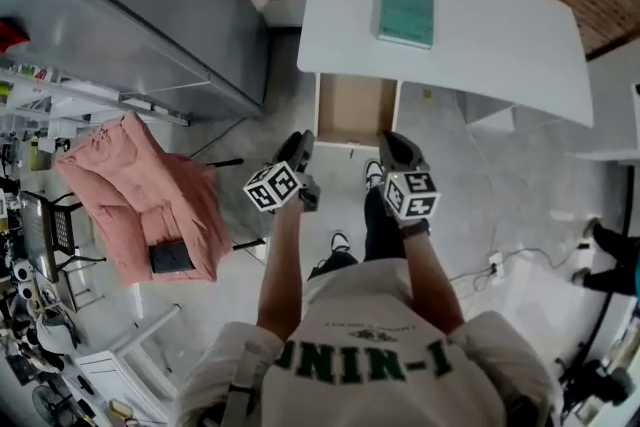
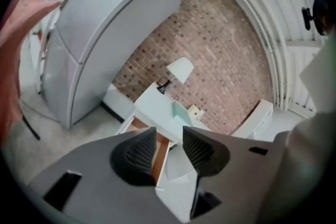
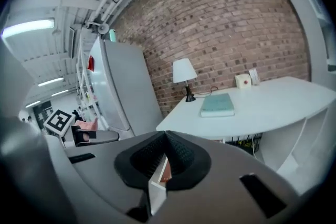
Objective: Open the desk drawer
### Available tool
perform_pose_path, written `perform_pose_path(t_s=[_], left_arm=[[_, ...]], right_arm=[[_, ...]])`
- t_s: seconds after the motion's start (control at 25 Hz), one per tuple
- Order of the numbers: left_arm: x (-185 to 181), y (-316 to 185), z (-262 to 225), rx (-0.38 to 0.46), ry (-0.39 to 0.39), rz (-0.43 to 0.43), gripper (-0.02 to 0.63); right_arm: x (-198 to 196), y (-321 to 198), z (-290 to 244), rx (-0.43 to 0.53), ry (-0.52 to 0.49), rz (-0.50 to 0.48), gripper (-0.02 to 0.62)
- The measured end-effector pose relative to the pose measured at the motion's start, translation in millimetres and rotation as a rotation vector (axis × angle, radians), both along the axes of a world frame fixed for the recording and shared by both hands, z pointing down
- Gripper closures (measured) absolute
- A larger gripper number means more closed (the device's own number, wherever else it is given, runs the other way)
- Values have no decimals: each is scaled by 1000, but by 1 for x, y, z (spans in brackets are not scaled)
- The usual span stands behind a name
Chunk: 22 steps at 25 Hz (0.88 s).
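The drawer (image 1: 355, 107) stands pulled out from the bench (image 1: 480, 35), seemingly fully, so you look done: your left hand-held gripper (image 2: 169, 131) is spread and empty, your right hand-held gripper (image 3: 165, 135) pressed together.

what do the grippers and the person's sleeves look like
Both the left gripper and right gripper are dark grey, with two black ribbed pads each and a white cube of black square markers at the back. No cables show. The person wears a pale short-sleeved shirt with green lettering.
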State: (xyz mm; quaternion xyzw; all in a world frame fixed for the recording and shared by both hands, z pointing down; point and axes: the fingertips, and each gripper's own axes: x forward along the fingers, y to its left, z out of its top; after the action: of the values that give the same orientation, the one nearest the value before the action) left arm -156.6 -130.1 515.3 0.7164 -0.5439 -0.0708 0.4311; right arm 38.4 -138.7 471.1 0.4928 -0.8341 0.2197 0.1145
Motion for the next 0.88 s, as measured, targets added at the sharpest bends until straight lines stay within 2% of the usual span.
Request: perform_pose_path(t_s=[0.16,0.32,0.4,0.52,0.64,0.88], left_arm=[[11,-2,-73,141,-155,52,486],[33,-2,-130,283,-347,118,532],[38,9,-153,334,-416,126,557],[41,25,-184,403,-482,119,597],[43,36,-207,467,-532,120,603],[41,57,-231,529,-551,112,604]], right_arm=[[-6,2,-51,92,-8,12,594],[-3,0,-97,193,2,29,594],[1,5,-119,237,13,44,594],[6,16,-151,297,7,52,594],[6,26,-170,344,19,49,594],[10,47,-178,373,48,60,594]])
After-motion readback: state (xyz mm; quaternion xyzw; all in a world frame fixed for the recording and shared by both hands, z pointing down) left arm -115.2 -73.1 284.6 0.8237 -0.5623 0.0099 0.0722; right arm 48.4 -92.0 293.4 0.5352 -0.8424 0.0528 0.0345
